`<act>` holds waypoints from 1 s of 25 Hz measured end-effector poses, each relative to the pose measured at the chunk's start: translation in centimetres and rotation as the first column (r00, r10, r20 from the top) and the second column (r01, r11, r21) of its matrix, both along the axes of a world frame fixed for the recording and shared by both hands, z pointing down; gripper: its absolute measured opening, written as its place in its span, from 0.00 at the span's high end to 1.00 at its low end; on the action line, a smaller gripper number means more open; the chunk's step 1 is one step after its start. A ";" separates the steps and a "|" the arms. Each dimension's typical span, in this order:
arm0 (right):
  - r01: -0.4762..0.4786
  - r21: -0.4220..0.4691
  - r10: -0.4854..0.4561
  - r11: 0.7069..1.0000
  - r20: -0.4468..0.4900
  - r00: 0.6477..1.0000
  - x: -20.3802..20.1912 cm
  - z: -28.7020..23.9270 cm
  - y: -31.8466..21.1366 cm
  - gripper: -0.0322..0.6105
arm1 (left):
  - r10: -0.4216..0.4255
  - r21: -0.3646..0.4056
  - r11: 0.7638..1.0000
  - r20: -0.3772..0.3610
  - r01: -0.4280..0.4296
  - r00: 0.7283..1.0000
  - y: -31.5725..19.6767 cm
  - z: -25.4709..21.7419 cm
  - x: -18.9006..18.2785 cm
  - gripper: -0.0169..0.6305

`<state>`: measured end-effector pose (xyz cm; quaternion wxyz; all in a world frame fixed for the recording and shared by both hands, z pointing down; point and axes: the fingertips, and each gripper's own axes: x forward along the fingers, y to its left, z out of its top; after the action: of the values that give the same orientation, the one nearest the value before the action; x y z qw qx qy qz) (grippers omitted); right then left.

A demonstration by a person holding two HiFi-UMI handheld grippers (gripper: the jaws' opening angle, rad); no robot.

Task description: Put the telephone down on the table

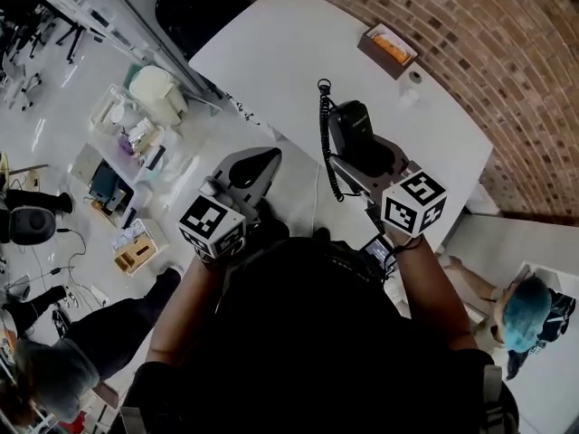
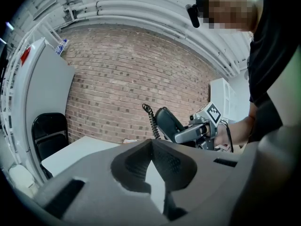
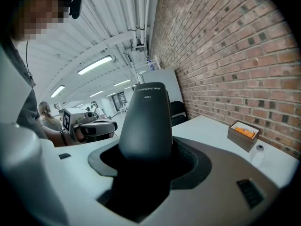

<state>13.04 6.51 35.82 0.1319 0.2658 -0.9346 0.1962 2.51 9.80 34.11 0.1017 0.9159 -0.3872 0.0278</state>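
Note:
A black telephone handset (image 1: 351,127) with a coiled black cord (image 1: 324,143) is held above the white table (image 1: 289,48). My right gripper (image 1: 364,152) is shut on it. In the right gripper view the handset (image 3: 146,121) stands upright between the jaws of the right gripper (image 3: 148,152). My left gripper (image 1: 270,159) is level with it on the left, shut with nothing in it. In the left gripper view the left gripper (image 2: 151,144) has its tips touching, and the handset (image 2: 165,121) and cord (image 2: 151,119) show beyond it to the right.
A brown box with an orange thing inside (image 1: 387,45) and a small white bottle (image 1: 412,78) sit near the brick wall (image 1: 470,34). A black chair (image 2: 49,135) stands at the table's far end. Shelves and people are on the floor to the left.

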 end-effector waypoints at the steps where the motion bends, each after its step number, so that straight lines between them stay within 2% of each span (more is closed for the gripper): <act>1: -0.008 0.003 0.008 1.000 -0.004 1.000 -0.8 -0.1 -0.5 0.53 | 0.005 0.005 1.000 -0.003 -0.005 1.000 -0.6 -0.3 -1.0 0.96; 10: -0.072 0.024 0.073 0.997 -0.019 0.997 -8.0 -1.1 -3.2 0.53 | 0.052 0.030 0.998 -0.020 -0.052 0.998 -3.6 -1.7 -9.2 0.96; 16: -0.107 0.034 0.108 0.994 -0.037 0.993 -10.3 -1.1 -4.4 0.53 | 0.050 0.015 0.999 -0.033 -0.049 0.998 -4.5 -1.1 -13.4 0.96; 25: -0.104 0.020 0.105 0.994 -0.037 0.994 -11.5 -0.6 -7.0 0.53 | 0.054 0.014 0.998 -0.034 -0.054 0.998 -6.6 -0.7 -14.4 0.96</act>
<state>1.57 -0.50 35.17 0.1367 0.3192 -0.9185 0.1895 -11.91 3.24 33.41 0.1014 0.9271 -0.3607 0.0124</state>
